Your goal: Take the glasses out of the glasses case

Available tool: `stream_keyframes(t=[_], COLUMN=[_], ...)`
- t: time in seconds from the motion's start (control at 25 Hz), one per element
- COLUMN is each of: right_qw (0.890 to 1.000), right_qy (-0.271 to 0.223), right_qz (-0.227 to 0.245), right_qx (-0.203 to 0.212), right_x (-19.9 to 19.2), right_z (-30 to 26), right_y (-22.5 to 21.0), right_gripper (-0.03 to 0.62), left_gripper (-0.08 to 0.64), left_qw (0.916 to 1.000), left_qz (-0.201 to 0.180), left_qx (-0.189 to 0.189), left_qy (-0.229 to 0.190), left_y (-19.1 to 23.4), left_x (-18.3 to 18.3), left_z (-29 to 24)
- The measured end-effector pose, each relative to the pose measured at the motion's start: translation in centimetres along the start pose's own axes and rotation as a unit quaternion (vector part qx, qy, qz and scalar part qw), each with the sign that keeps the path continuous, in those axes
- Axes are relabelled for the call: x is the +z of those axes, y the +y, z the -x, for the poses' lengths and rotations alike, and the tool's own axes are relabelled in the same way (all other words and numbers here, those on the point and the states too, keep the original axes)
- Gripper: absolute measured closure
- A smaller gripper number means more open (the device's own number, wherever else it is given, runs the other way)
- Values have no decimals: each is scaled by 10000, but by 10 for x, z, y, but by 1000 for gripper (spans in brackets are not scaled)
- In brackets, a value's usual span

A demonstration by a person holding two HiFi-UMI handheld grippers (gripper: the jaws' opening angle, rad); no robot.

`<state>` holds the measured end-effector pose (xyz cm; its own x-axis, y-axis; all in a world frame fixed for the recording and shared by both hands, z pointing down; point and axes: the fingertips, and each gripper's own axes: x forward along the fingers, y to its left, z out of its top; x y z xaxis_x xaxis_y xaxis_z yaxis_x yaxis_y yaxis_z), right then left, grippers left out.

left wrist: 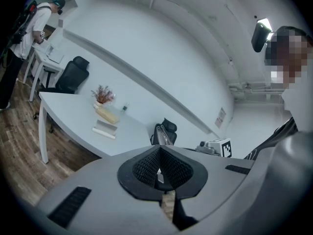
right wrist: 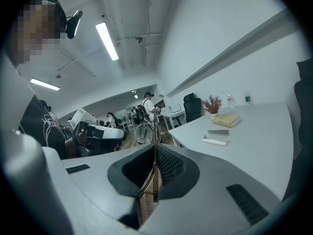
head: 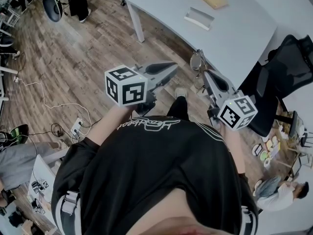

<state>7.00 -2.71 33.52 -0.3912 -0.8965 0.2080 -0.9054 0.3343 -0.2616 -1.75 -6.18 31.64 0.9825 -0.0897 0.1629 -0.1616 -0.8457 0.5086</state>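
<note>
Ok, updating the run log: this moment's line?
left gripper: shut, empty | right gripper: shut on glasses | glasses case: on table

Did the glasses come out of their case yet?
Yes, done: the thin wire-framed glasses are out, one arm pinched in the right tongs. The open white glasses case lies on the pale table, apart from them. The left tongs are shut, holding nothing. Left: maybe just putting them down.

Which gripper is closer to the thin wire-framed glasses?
Right. The right gripper is shut on the thin wire-framed glasses; the left gripper sits apart to their left, jaws together and empty.
</note>
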Motion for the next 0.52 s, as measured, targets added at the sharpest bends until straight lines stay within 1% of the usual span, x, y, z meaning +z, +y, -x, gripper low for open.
stream_keyframes(t=[0.24, 0.52], right_qw=[10000, 10000], right_qy=[-4, -30], right_qz=[11, 66], right_qx=[-12, -31], right_x=[-1, 2], right_z=[1, 4], right_y=[1, -7], right_gripper=[572, 572], left_gripper=[554, 552], left_qw=[10000, 10000], left_qz=[-18, -53], left_qx=[-35, -60], left_qy=[46, 45], left_y=[-2, -3], left_x=[-1, 4], left_z=[-2, -9])
